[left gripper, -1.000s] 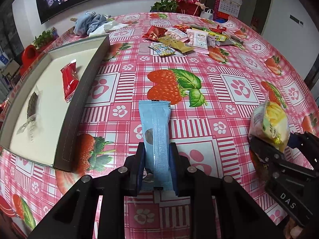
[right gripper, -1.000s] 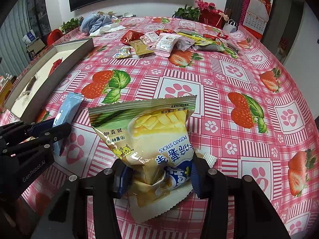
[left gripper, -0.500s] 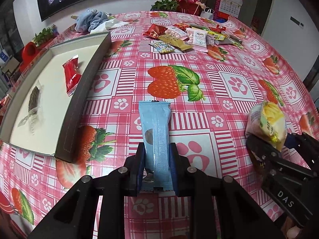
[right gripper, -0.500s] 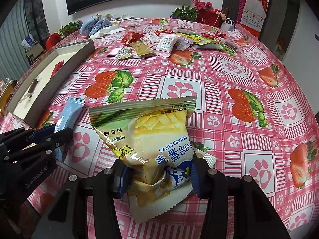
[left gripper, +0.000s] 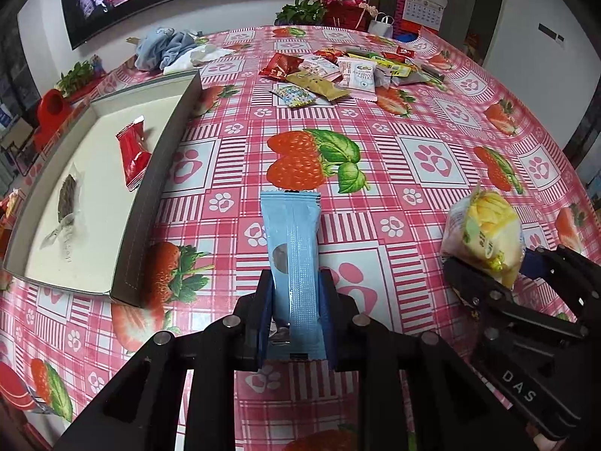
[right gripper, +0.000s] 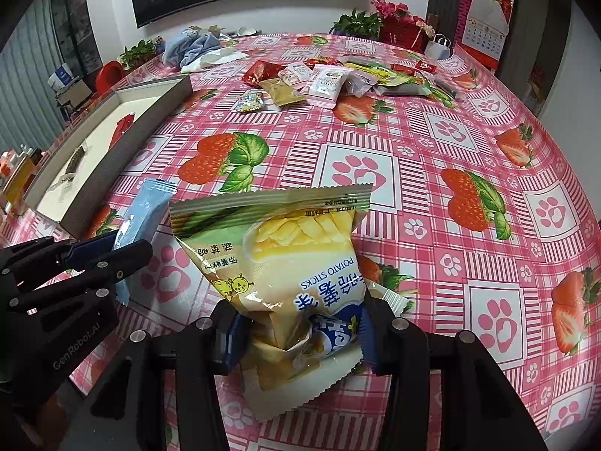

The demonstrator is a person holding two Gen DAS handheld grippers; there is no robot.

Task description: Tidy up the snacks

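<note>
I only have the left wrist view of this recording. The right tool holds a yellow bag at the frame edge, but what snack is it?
Observer: The right wrist view shows its front: a bag of potato sticks, printed "POTATO STICKS", pinched near its bottom by the right tool.
Operator: Anything under that bag?
Observer: Yes, a small white wrapper corner pokes out beside the right finger.
Operator: What is behind the snack pile at the far side?
Observer: A small white gift bag stands beside a red flower box.
</note>
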